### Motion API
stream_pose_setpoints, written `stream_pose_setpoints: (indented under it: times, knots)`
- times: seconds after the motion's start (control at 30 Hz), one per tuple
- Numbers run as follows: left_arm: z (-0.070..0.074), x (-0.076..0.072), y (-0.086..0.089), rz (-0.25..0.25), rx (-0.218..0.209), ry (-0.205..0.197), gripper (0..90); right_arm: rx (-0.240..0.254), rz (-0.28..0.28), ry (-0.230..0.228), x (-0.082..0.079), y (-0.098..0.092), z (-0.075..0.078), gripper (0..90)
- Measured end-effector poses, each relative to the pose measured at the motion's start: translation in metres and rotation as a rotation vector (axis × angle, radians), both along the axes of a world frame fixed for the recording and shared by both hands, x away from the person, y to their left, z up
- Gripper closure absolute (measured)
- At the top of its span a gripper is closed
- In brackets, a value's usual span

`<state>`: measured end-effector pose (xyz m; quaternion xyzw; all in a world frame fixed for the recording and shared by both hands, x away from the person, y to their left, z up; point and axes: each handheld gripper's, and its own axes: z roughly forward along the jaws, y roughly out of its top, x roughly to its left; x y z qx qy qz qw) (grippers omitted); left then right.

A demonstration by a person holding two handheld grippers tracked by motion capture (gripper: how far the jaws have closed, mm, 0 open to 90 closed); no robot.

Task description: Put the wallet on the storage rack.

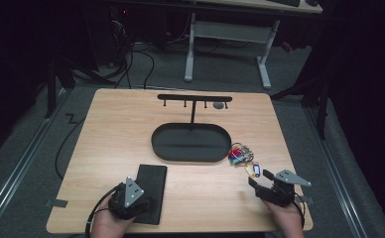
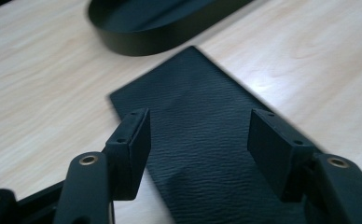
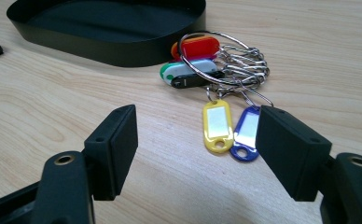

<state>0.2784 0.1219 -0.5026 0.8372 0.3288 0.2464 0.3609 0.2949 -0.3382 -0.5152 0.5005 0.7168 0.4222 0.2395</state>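
Note:
A flat black textured wallet (image 1: 152, 184) lies near the table's front left. My left gripper (image 1: 137, 194) hovers over its near end, and in the left gripper view the jaws (image 2: 198, 135) stand wide apart with the wallet (image 2: 202, 112) below them and nothing pressed between the pads. At the front right, a bunch of keys on a ring with coloured tags (image 1: 241, 155) lies beside the black oval tray (image 1: 157, 144). My right gripper (image 1: 260, 178) is open just short of the yellow and blue tags (image 3: 228, 126), touching none of them.
A black T-shaped rack (image 1: 194, 98) with small hooks rises from the back of the tray; a small grey object (image 1: 219, 105) sits by its right end. The tray wall (image 3: 123, 52) lies ahead of both grippers. Bare wood separates wallet and keys.

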Motion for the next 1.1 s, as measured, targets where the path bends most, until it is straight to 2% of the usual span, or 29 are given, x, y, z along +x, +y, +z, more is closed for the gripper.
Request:
stream_pose_setpoints:
  times: [0.07, 0.17, 0.3, 0.37, 0.43, 0.47, 0.5, 0.63, 0.7, 0.73, 0.93, 1.1]
  knots:
    - [0.0, -0.006, -0.012, -0.009, 0.028, -0.005, 39.9, -0.006, 0.014, 0.003, 0.003, 0.003, 0.0, 30.1]
    - [-0.002, -0.008, -0.021, -0.017, 0.037, -0.002, 38.9, -0.012, 0.029, 0.006, 0.006, 0.008, -0.001, 30.1]
    - [-0.009, -0.008, -0.035, -0.035, 0.067, 0.026, 37.7, -0.017, 0.043, 0.008, 0.01, 0.011, -0.002, 30.0]
    - [-0.01, -0.008, -0.038, -0.04, 0.067, 0.034, 37.6, -0.014, 0.042, 0.008, 0.011, 0.011, -0.002, 30.0]
    - [-0.014, -0.009, -0.042, -0.037, 0.093, 0.032, 37.5, -0.015, 0.047, 0.007, 0.012, 0.013, -0.001, 30.0]
    - [-0.014, -0.009, -0.042, -0.037, 0.093, 0.032, 38.2, -0.016, 0.051, 0.006, 0.013, 0.013, -0.001, 30.0]
    - [-0.016, -0.01, -0.044, -0.025, 0.121, 0.024, 38.9, -0.014, 0.051, 0.008, 0.013, 0.014, -0.001, 30.0]
    - [-0.017, -0.011, -0.046, -0.021, 0.138, 0.014, 42.2, -0.015, 0.055, 0.01, 0.015, 0.016, -0.002, 30.0]
    - [-0.019, -0.014, -0.05, -0.019, 0.162, -0.012, 44.5, -0.017, 0.057, 0.015, 0.015, 0.017, -0.002, 30.0]
    - [-0.019, -0.014, -0.05, -0.019, 0.162, -0.012, 45.0, -0.017, 0.057, 0.015, 0.015, 0.017, -0.002, 30.0]
    - [-0.021, -0.018, -0.058, 0.005, 0.218, -0.035, 44.2, -0.01, 0.052, 0.023, 0.014, 0.015, -0.003, 30.0]
    - [-0.023, -0.019, -0.059, 0.019, 0.226, -0.054, 47.1, -0.007, 0.048, 0.024, 0.014, 0.014, -0.003, 30.0]
